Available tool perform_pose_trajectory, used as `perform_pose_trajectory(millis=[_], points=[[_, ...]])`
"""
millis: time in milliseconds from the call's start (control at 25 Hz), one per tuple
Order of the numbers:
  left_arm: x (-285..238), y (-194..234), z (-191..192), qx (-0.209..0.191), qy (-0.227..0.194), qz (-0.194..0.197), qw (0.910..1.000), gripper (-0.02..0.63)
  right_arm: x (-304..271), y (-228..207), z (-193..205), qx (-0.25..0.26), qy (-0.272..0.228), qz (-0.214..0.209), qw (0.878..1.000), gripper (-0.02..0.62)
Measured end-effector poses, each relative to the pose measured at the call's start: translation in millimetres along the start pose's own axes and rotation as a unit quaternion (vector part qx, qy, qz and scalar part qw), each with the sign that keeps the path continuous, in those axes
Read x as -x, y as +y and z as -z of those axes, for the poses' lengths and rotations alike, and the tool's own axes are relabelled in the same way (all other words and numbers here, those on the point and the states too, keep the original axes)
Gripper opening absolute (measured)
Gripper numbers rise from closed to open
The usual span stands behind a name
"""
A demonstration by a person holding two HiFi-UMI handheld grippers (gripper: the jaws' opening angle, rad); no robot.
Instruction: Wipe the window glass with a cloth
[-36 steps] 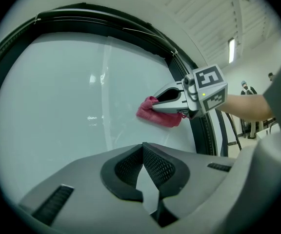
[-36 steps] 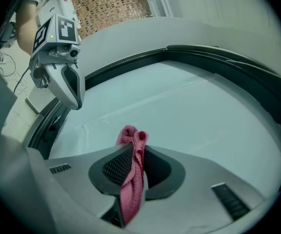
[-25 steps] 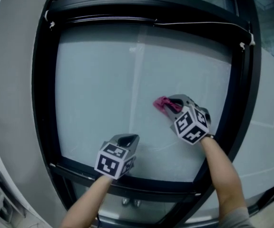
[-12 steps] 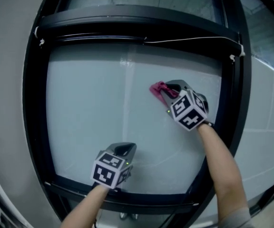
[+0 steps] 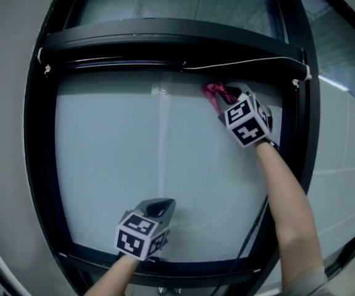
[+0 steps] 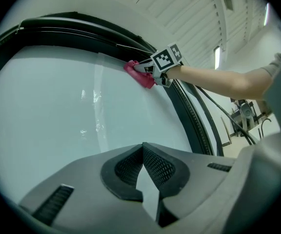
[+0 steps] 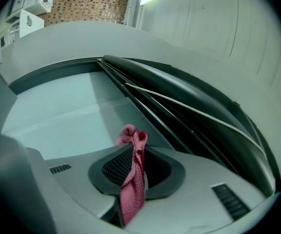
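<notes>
The window glass (image 5: 134, 159) fills a black frame (image 5: 165, 45). My right gripper (image 5: 222, 98) is shut on a pink cloth (image 5: 214, 93) and presses it against the pane near the upper right corner, just under the frame's top bar. In the right gripper view the cloth (image 7: 133, 174) hangs pinched between the jaws, its tip on the glass (image 7: 57, 116). From the left gripper view, the cloth (image 6: 139, 73) and the right gripper (image 6: 148, 72) show far up the pane. My left gripper (image 5: 159, 211) is low on the glass near the bottom bar, its jaws shut and holding nothing (image 6: 143, 147).
A thin white cord (image 5: 245, 62) runs along the frame's top bar. A dark cable (image 5: 251, 233) hangs by the right side of the frame. A faint vertical streak (image 5: 162, 140) marks the glass.
My right gripper has carried the pink cloth up the glass from the middle right to just under the top bar. The left gripper has stayed near the bottom bar.
</notes>
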State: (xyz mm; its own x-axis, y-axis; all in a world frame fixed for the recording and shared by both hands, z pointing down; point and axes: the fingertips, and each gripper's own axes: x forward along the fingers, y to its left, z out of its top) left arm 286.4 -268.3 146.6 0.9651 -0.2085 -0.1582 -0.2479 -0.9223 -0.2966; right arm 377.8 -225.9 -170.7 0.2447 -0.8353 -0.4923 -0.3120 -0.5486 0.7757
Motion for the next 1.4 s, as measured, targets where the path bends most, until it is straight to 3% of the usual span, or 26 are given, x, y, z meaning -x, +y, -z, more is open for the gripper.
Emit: perform_pose_trajectory(millis=[400,800,880,1080,1400], points=[[-8,-12,-13,-0.003,-0.020,0.013,0.9997,0.006,17,-45,25,0.002,0.008,0.082,0.997,0.055],[-26,-37,-19,0.011,-0.027,0.003,0.9996,0.006,43,-69,67,0.014,0.021,0.112,0.993,0.055],[-29,-42,-17,0.009,-0.025,0.003,0.9997,0.006,44,-58,66,0.028,0.007,0.085,0.996,0.055],[-29,-44,-13,0.007,-0.016,-0.006,0.9998,0.006,45,-7,58,0.086,-0.008,-0.033,0.996,0.055],[-28,-42,3,0.014,-0.004,-0.015,0.9998,0.006,64,51,76,0.093,0.008,-0.126,0.988,0.055]])
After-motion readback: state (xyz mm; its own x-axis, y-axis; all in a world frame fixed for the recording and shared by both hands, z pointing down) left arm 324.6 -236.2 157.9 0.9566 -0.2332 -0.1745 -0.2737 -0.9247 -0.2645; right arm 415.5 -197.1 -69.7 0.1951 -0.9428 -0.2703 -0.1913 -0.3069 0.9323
